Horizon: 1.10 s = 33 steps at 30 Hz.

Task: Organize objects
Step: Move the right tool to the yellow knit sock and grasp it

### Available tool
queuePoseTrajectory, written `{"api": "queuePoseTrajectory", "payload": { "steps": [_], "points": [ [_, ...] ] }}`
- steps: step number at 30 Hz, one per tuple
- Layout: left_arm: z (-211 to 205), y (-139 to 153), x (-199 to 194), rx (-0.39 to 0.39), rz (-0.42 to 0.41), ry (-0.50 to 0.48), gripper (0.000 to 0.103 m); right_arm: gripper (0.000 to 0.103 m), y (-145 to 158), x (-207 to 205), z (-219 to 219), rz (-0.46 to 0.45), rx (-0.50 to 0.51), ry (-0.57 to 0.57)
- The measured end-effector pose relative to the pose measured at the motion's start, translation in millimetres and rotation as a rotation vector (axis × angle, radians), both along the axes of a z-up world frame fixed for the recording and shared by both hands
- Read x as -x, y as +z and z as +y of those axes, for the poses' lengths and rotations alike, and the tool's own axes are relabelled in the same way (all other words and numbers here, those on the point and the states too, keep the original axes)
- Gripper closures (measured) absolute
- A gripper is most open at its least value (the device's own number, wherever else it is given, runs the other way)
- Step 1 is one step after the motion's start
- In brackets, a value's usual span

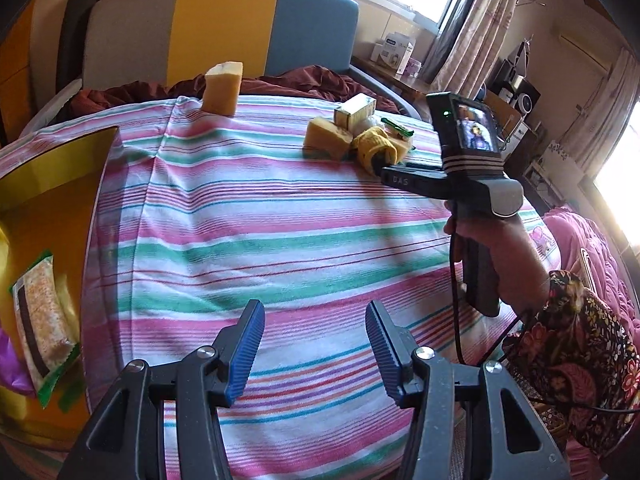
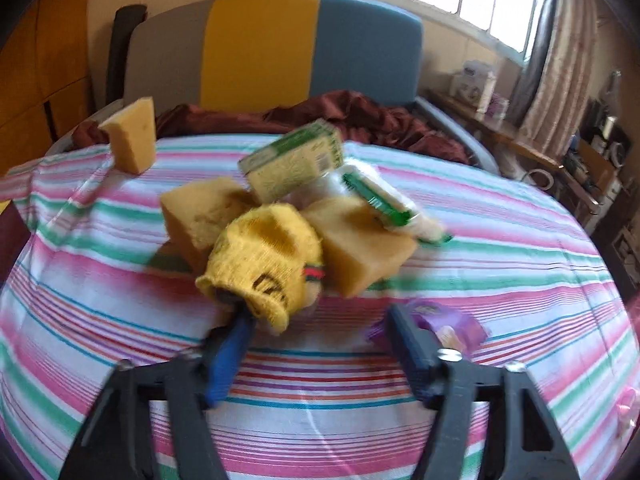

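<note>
Right tongs standing wide, left pad touching the sock; centre sock between pads. Left tongs hovering wide, empty.

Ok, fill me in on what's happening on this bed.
A person holds a gripper in each hand over a striped sheet. The right gripper is at the pile, one finger tucked into the yellow sock beside the sponges. The left gripper hangs open and empty. A snack packet lies in the yellow box.
</note>
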<state>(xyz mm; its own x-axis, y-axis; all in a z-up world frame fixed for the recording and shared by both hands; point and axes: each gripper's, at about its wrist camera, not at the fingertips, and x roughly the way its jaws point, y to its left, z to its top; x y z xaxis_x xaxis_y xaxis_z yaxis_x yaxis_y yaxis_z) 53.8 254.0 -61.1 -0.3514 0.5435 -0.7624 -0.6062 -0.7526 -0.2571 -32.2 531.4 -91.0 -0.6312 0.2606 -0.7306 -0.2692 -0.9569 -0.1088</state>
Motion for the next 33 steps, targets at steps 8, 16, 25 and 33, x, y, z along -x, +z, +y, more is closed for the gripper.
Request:
{"api": "queuePoseTrajectory", "payload": {
  "steps": [8, 16, 25, 33],
  "points": [
    [21, 1, 12, -0.004, 0.002, 0.001, 0.05, 0.064, -5, -5, 7, 0.015, 0.077, -0.001],
    [27, -3, 19, 0.001, -0.002, 0.016, 0.05, 0.012, 19, -38, 11, 0.182, 0.145, -0.006],
    [24, -4, 18, 0.012, 0.001, 0.024, 0.05, 0.043, 3, 12, -3, 0.06, 0.162, 0.058],
    [31, -5, 30, 0.009, -0.01, 0.046, 0.05, 0.062, -2, 7, -3, 0.066, 0.137, 0.023]
  ]
}}
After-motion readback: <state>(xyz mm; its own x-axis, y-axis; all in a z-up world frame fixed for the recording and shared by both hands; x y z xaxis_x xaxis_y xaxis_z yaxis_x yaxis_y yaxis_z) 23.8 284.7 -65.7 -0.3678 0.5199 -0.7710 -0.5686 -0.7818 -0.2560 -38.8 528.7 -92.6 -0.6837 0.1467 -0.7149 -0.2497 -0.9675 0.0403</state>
